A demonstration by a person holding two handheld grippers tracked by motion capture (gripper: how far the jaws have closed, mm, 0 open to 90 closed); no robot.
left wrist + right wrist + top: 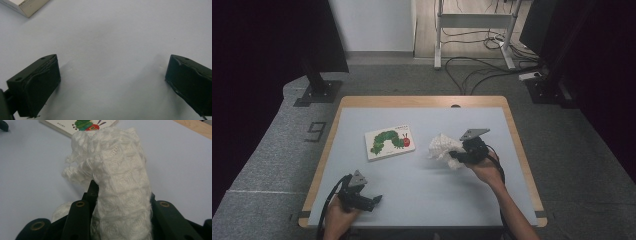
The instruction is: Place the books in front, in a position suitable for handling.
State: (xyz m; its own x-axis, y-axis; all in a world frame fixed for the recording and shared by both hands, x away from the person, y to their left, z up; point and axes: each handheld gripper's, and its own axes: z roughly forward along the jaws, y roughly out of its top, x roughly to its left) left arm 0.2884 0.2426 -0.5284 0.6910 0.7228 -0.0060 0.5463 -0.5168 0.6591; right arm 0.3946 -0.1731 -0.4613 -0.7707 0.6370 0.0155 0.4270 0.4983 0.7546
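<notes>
A person sits at a counter [422, 200] with a pale blue-grey top and a light wooden edge, holding a black two-jaw gripper in each hand.

The right gripper [457, 152], right of centre, has its jaws pinching a white cloth [443, 147]. In the high view the cloth is a crumpled, lumpy bundle bulging from the jaws toward the left and slightly away from the person, just over the counter; whether its lowest fold touches the surface is hard to tell. In the right gripper view the cloth [120, 185] rises as a thick column from between the jaws, its long axis running straight away from the camera, then flopping over to the left at the top. The fabric is soft, off-white and loosely woven, with a raised waffle-like pattern and frayed, fuzzy edges. Its lower part is hidden between the jaws.

To the cloth's left, well apart from it, a thin rectangular picture book [390, 141] lies flat, its white cover showing a green caterpillar with a red head. The cover text is too small to read.

The left gripper [373, 201] rests near the counter's front left edge, jaws spread wide with bare counter between them.
</notes>
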